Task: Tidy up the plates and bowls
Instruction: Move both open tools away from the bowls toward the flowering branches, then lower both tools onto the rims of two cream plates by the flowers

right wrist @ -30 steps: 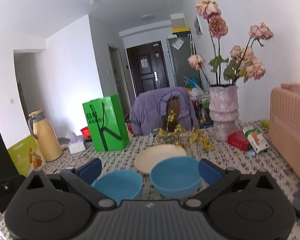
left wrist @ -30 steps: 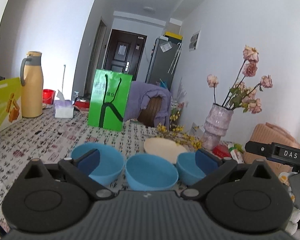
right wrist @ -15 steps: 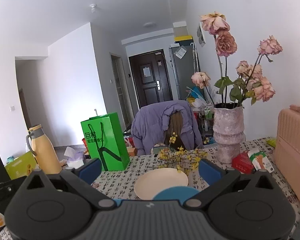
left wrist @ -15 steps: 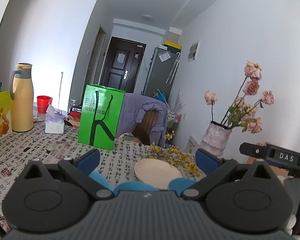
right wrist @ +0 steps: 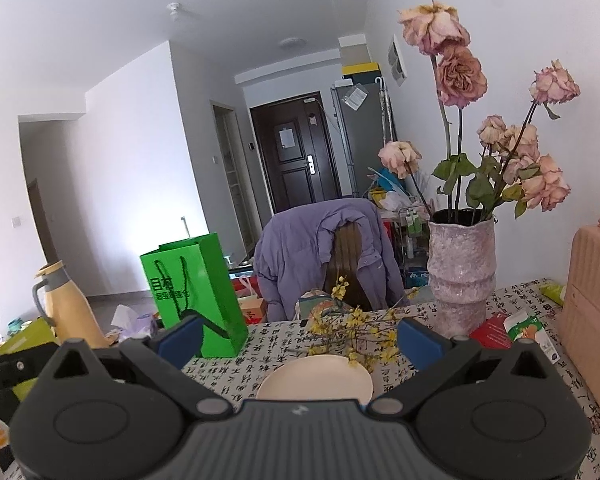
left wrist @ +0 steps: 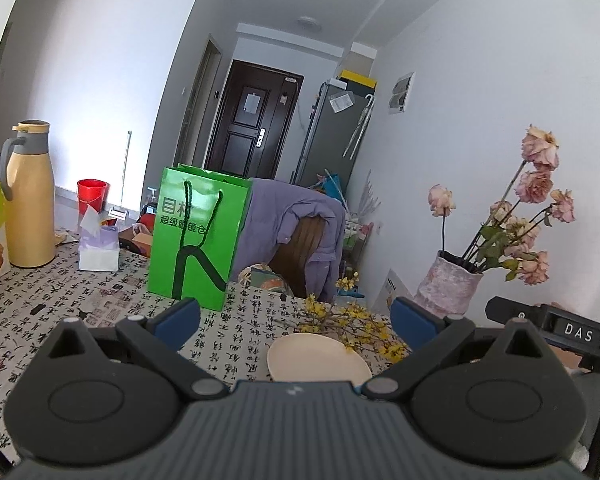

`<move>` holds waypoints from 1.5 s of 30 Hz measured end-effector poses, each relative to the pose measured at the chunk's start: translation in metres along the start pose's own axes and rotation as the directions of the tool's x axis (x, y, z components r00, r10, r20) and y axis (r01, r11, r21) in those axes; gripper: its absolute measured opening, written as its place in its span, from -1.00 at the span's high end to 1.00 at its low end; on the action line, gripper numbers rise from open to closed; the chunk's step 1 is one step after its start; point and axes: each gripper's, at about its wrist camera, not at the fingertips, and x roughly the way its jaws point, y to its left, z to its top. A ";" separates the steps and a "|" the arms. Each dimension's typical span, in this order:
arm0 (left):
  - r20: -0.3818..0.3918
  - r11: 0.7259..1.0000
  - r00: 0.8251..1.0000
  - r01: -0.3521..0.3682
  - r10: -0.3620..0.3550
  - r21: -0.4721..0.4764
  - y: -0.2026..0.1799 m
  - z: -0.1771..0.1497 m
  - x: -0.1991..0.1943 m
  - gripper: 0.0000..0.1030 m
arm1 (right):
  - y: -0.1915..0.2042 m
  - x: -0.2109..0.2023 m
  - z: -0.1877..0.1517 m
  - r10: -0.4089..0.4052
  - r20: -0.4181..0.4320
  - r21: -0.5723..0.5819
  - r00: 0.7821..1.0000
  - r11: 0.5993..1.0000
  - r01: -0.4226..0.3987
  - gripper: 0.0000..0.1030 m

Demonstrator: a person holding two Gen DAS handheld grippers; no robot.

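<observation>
Your left gripper (left wrist: 296,320) is held above a table (left wrist: 52,300) covered in a calligraphy-print cloth, its blue-padded fingers spread wide with nothing between them. Far off to its left stands a yellow thermos (left wrist: 30,196), then a tissue box (left wrist: 99,246), then a green paper bag (left wrist: 198,236) just ahead of the left finger. Straight ahead and low, partly hidden by the gripper body, a cream plate (left wrist: 316,362) lies flat on the cloth, yellow blossom sprigs (left wrist: 352,324) touching its far right rim. Your right gripper (right wrist: 300,338) is likewise spread apart and empty, with the same plate (right wrist: 316,376) between and below its fingers. Beyond its right finger a pink vase (right wrist: 460,268) holds dried roses (right wrist: 460,76), and a pink case (right wrist: 592,320) sits at far right.
</observation>
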 end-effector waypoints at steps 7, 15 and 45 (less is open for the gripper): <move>-0.027 1.000 1.000 -0.002 0.001 -0.023 -0.002 0.015 0.035 -1.00 | -0.013 0.035 0.014 -0.002 -0.017 0.033 1.000 0.999 0.003 -1.00; -0.062 0.999 0.998 -0.033 0.032 -0.008 -0.001 0.023 0.073 -1.00 | -0.029 0.076 0.024 -0.006 -0.055 0.091 0.998 0.996 0.011 -1.00; -0.202 0.950 0.930 -0.310 0.308 0.020 -0.005 0.013 0.211 -1.00 | -0.109 0.229 -0.028 0.008 -0.225 0.284 0.974 0.957 0.057 -1.00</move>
